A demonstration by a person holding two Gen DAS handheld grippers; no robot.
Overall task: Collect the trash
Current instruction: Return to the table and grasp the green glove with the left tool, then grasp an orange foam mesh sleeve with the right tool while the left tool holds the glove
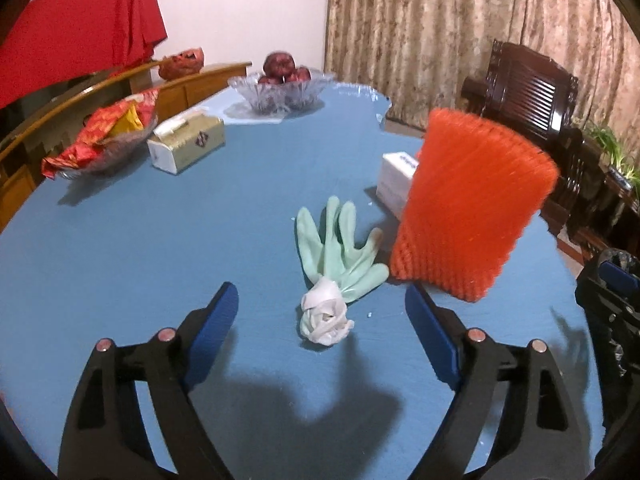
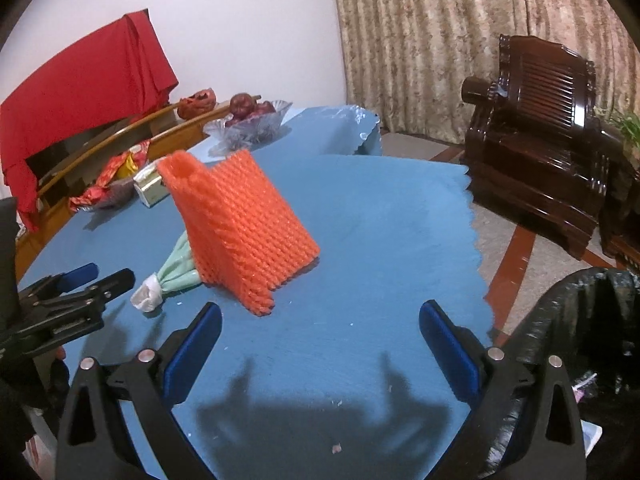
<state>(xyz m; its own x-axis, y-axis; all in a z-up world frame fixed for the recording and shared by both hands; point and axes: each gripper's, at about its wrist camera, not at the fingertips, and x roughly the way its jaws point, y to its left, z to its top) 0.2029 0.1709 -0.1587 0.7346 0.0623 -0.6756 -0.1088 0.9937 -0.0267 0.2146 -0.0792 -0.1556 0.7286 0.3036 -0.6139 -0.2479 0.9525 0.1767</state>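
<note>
A pale green rubber glove (image 1: 340, 246) with a white bunched cuff (image 1: 325, 316) lies on the blue table (image 1: 140, 248). An orange foam fruit net (image 1: 472, 208) stands to its right. My left gripper (image 1: 322, 304) is open, its jaws either side of the cuff, just short of it. In the right wrist view the orange net (image 2: 244, 232) stands in front of the glove (image 2: 176, 272). My right gripper (image 2: 320, 320) is open and empty over the bare table, just short of the net. The left gripper (image 2: 100, 278) shows at the left there.
A black bin bag (image 2: 580, 320) stands off the table's right edge. A white box (image 1: 396, 184) sits behind the net. A tissue box (image 1: 186, 144), a bowl of red wrappers (image 1: 104, 136) and a glass fruit bowl (image 1: 280, 88) stand at the back. A dark wooden chair (image 2: 540, 140) is at the right.
</note>
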